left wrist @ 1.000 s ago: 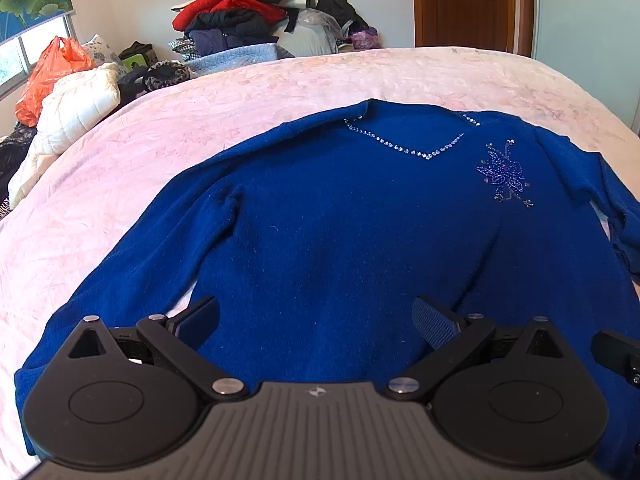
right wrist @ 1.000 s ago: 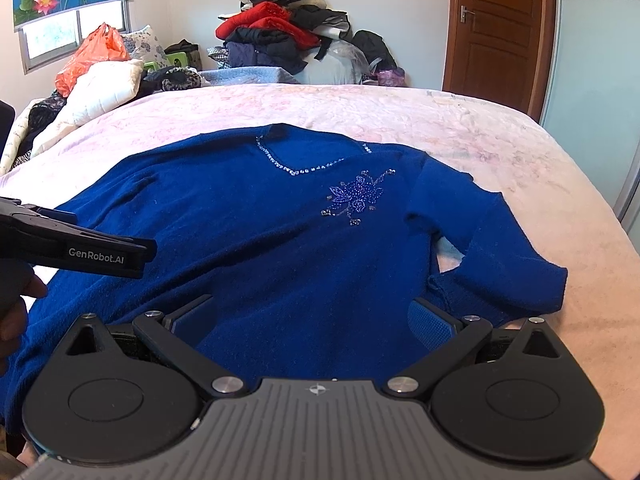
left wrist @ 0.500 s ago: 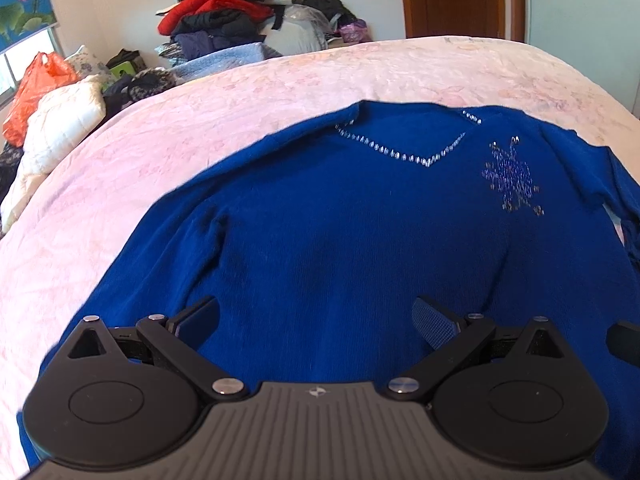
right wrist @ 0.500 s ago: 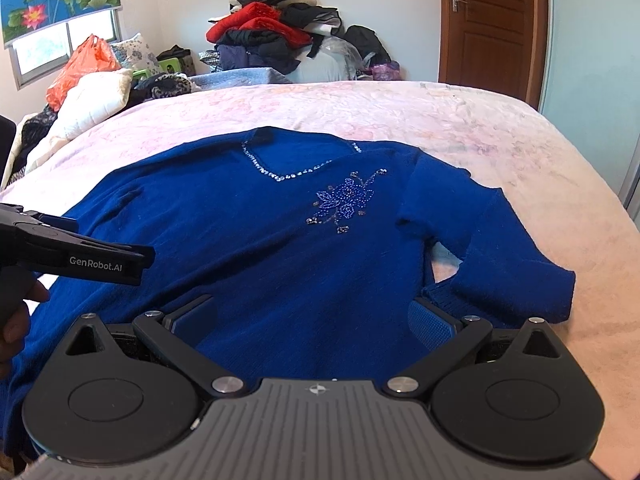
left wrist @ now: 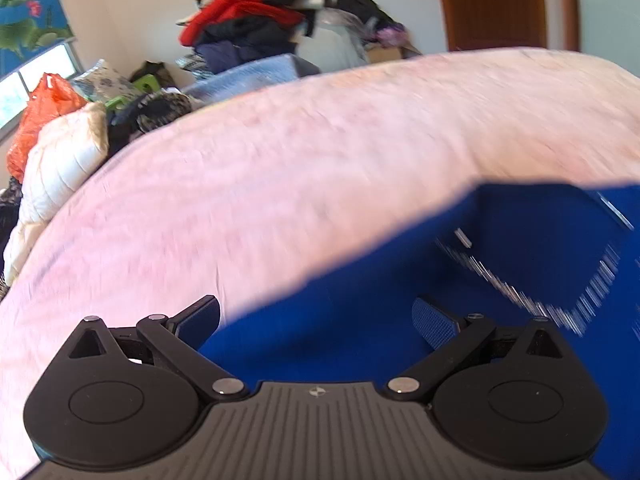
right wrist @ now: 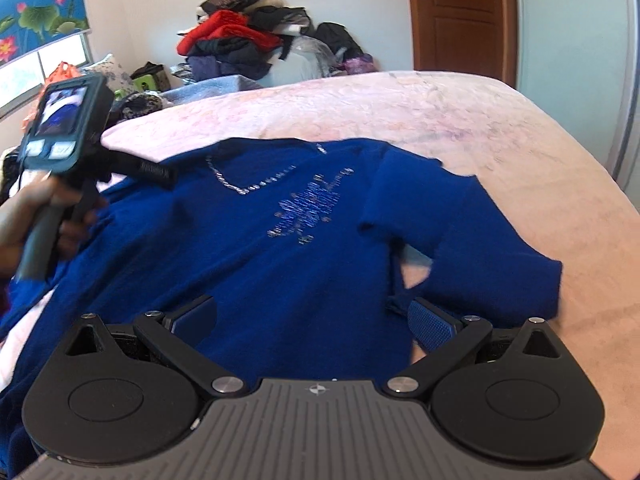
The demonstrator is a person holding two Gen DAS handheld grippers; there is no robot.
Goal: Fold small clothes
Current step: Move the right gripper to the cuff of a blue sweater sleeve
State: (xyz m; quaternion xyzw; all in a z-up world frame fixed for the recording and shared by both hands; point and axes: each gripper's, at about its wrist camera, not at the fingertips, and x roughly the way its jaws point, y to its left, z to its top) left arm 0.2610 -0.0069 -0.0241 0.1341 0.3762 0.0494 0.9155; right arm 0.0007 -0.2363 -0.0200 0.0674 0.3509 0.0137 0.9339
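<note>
— What took up most of the room?
— A wide bed under a pale pink crinkled bedspread (right wrist: 460, 128), with a heap of red, black and grey clothes (right wrist: 240, 44) piled against the far wall beside a brown wooden door (right wrist: 456, 12).

— And the garment?
— A royal-blue knit sweater with a beaded V neckline and a beaded flower on the chest (right wrist: 248, 248) lay flat, front up, on the bedspread. One sleeve was bent back across itself near the bed's right side.

— The tools?
— The right gripper (right wrist: 314, 320) hung low over the sweater's hem, jaws spread wide, holding nothing. The left gripper (left wrist: 316, 318) was over the sweater's shoulder edge, jaws likewise released and empty; that view was motion-blurred. In the right view a hand (right wrist: 28, 220) held the left gripper's grey handle.
</note>
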